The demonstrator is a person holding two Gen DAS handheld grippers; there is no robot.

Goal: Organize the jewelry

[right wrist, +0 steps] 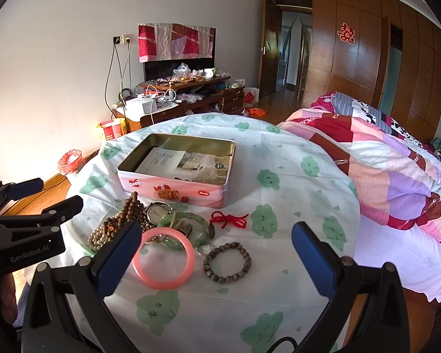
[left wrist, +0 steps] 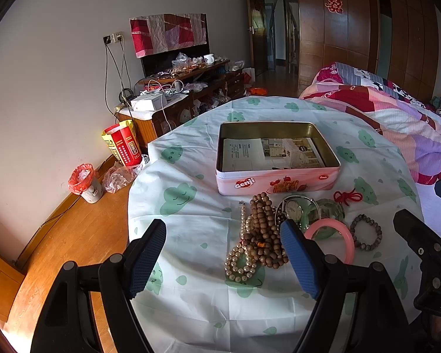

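An open pink Genji tin [left wrist: 276,184] [right wrist: 173,189] with a paper leaflet inside sits on the round table. In front of it lies a jewelry pile: brown wooden beads [left wrist: 263,229] [right wrist: 126,214], a pearl necklace [left wrist: 239,261], a watch [left wrist: 294,207] [right wrist: 157,213], green bangles [left wrist: 327,210] [right wrist: 188,220], a pink bangle [left wrist: 330,239] [right wrist: 163,257], a grey bead bracelet [left wrist: 366,232] [right wrist: 227,262] and a red cord [left wrist: 347,197] [right wrist: 229,220]. My left gripper [left wrist: 223,260] is open and empty above the beads. My right gripper [right wrist: 217,260] is open and empty around the pink bangle and bracelet.
The table wears a white cloth with green clouds [left wrist: 176,197] [right wrist: 279,206]. A bed with a patchwork quilt [left wrist: 397,117] [right wrist: 397,170] lies to the right. A cluttered wooden cabinet [left wrist: 191,94], a red carton [left wrist: 122,147] and a small bin [left wrist: 85,182] stand at the left.
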